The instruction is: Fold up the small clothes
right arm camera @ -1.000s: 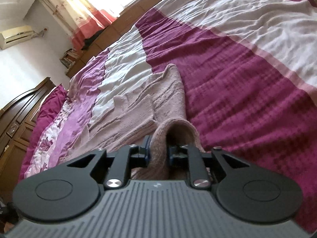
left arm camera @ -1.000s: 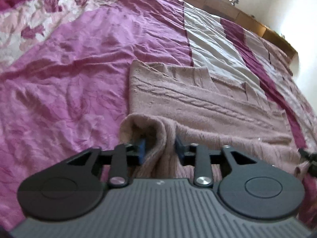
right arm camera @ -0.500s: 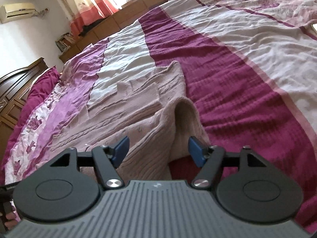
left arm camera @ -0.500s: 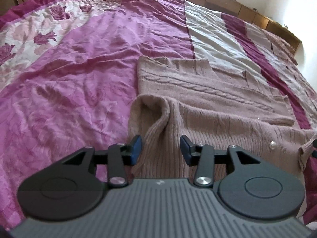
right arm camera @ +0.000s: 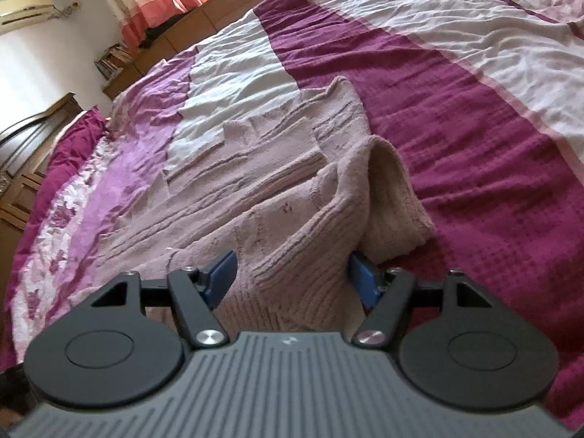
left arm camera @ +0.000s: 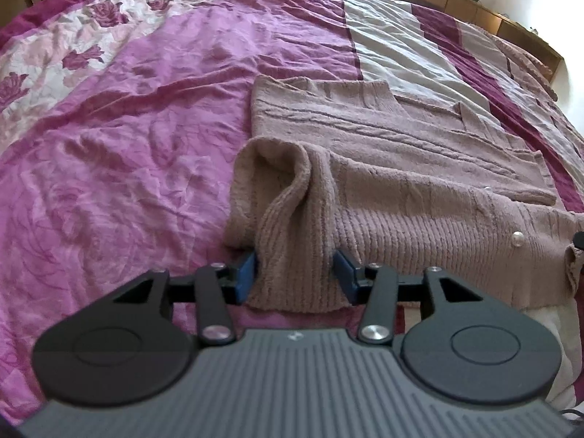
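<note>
Knitted cardigan [left arm camera: 419, 182], dusty pink, laid flat on a striped bedspread [left arm camera: 127, 138], sleeves folded in, ribbed hem corners rucked up between the parted jaws of left gripper [left arm camera: 296, 273] and right gripper [right arm camera: 292, 277]; further folding judged outstanding.
</note>
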Motion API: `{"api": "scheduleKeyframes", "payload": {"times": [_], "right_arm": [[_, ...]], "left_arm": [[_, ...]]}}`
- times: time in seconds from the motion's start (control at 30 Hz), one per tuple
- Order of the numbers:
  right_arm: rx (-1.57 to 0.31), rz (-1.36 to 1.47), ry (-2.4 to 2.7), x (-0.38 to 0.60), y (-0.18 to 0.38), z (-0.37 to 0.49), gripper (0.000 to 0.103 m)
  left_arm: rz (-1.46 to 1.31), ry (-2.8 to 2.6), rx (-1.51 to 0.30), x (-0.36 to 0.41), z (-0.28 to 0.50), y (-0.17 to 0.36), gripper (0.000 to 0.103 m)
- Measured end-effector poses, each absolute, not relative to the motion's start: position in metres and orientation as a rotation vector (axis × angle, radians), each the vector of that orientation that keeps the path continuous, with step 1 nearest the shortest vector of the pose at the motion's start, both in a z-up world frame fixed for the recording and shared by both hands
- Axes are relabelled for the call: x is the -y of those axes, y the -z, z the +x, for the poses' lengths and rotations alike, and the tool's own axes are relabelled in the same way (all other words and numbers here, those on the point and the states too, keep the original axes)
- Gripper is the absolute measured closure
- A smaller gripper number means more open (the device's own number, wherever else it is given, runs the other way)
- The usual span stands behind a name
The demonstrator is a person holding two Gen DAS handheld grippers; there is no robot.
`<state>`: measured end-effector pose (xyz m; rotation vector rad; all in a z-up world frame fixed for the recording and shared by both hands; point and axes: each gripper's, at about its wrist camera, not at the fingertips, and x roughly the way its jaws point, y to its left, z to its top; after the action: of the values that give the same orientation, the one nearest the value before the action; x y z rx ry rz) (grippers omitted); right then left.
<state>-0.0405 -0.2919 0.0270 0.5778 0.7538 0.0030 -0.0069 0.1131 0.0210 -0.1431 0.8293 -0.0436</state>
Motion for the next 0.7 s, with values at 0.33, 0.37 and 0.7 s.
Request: {"api": "scheduleKeyframes", "payload": {"times": [0.33, 0.37, 0.7], "right_arm": [[-0.774, 0.532, 0.055, 0.294, -0.019, -0.037, 0.059], [-0.775, 0.538, 0.061, 0.297, -0.019, -0.037, 0.062], [-0.751, 0.681, -0.014, 0.321, -0.020, -0.046, 0.084]], "left_arm": [[-0.139, -0.007, -0.847, -0.115, -0.011, -0.021, 0.052], [-0.151, -0.001, -0.853, -0.116, -0.011, -0.021, 0.052], [-0.315, 0.132, -0.893, -0.125, -0.005, -0.021, 0.088]]}}
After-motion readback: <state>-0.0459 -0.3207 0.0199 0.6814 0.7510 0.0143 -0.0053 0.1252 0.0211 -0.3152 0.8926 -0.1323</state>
